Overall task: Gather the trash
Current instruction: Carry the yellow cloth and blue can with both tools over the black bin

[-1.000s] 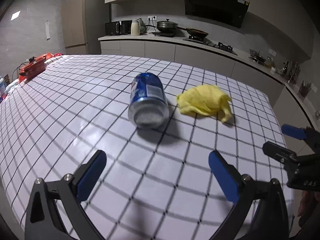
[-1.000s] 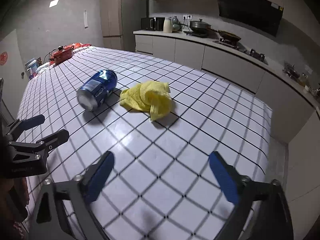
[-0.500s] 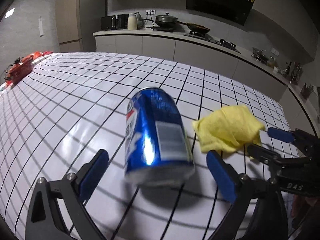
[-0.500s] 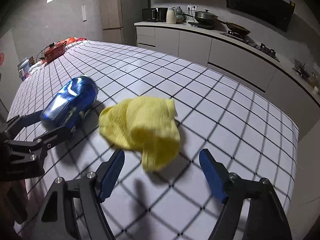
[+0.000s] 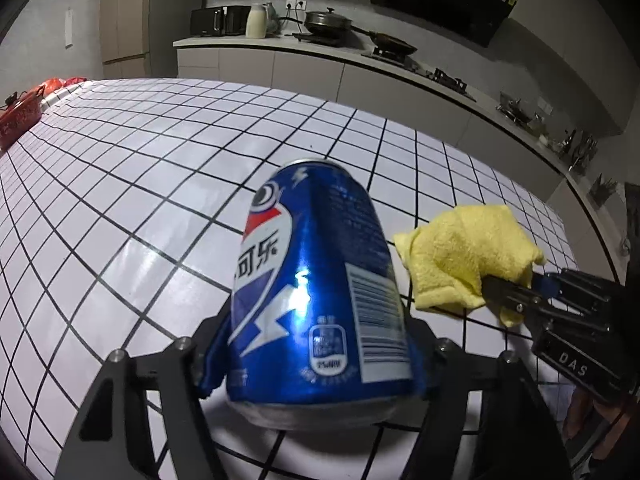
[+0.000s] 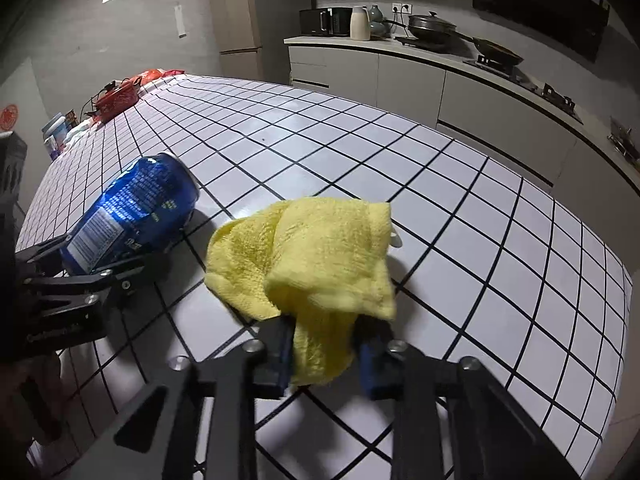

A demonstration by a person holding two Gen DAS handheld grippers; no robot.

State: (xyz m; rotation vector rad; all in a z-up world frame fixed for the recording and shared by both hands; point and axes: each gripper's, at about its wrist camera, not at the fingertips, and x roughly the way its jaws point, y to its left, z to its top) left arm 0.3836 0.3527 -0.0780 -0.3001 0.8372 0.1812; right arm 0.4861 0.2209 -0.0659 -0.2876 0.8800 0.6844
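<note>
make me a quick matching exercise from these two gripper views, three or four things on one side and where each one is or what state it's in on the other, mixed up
Things:
1. blue can
2. yellow cloth
3. red pot
4. frying pan

Places or states:
A. at the far end of the checked table
B. between the left gripper's closing jaws
C. on the stove at the kitchen counter
D. bunched between the right gripper's closing jaws

Pairs: 1-B, 2-D, 3-A, 4-C

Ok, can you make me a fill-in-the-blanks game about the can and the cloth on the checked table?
1. The shiny soda can between the left gripper's closing jaws is coloured ____.
2. The right gripper's closing jaws pinch a fluffy yellow ____.
3. The white tabletop has a grid of ____ lines.
4. On the far counter, a white jug stands beside a black ____.

Missing words: blue; cloth; black; microwave
</note>
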